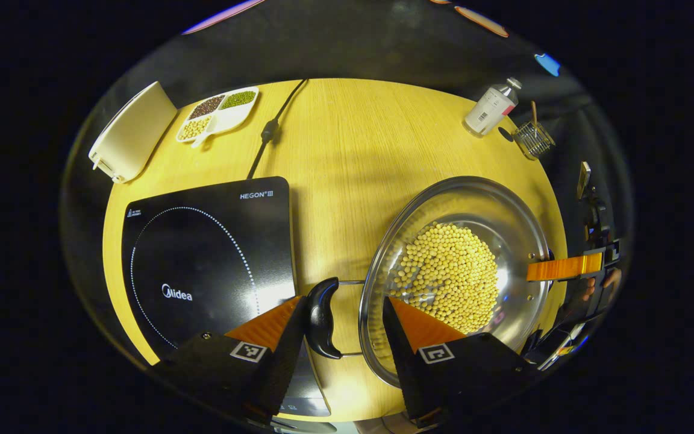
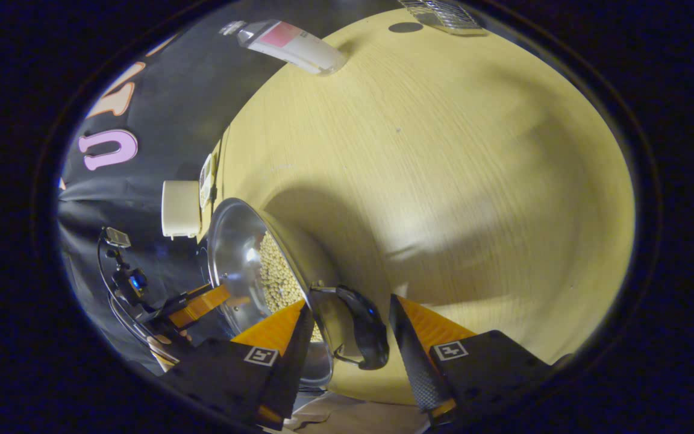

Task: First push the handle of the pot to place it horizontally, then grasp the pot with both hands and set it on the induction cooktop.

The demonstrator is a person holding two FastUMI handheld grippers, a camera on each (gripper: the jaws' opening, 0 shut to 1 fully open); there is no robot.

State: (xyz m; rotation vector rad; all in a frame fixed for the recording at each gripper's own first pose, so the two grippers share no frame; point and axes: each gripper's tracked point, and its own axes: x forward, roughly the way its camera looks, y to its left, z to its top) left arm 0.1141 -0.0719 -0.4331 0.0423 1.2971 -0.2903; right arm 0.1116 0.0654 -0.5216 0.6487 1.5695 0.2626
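Between the left gripper (image 1: 344, 328)'s wide-set fingers sat the pot's near black handle (image 1: 321, 317), lying flat, with neither pad touching it. One finger lay on the cooktop side, the other reached over the rim. Just ahead of that finger was the stainless pot (image 1: 455, 265), holding a heap of soybeans (image 1: 450, 283). The induction cooktop (image 1: 202, 259) sat beside that gripper, on the far side from the pot, near but apart from it.

In the right gripper view the right gripper (image 2: 347, 337) was likewise spread wide around the opposite black handle (image 2: 364, 328), nothing clamped. The pot (image 2: 235, 259) stood on the wooden table (image 2: 443, 181), not yet on the cooktop.

Handling call: a rigid steel shell carrying loose beans, so probably moderately heavy, and the load would shift if tilted. The polished wall looked slippery, so don't pinch the rim. Take both handles: they're moulded and thick enough for the pads. Close both evenly and lift level, or the beans slide to one side. The thin wire brackets could let a handle swing in a loose grip.

Beyond the cooktop: a divided dish of beans (image 1: 217, 113) and a power cord (image 1: 271, 129).
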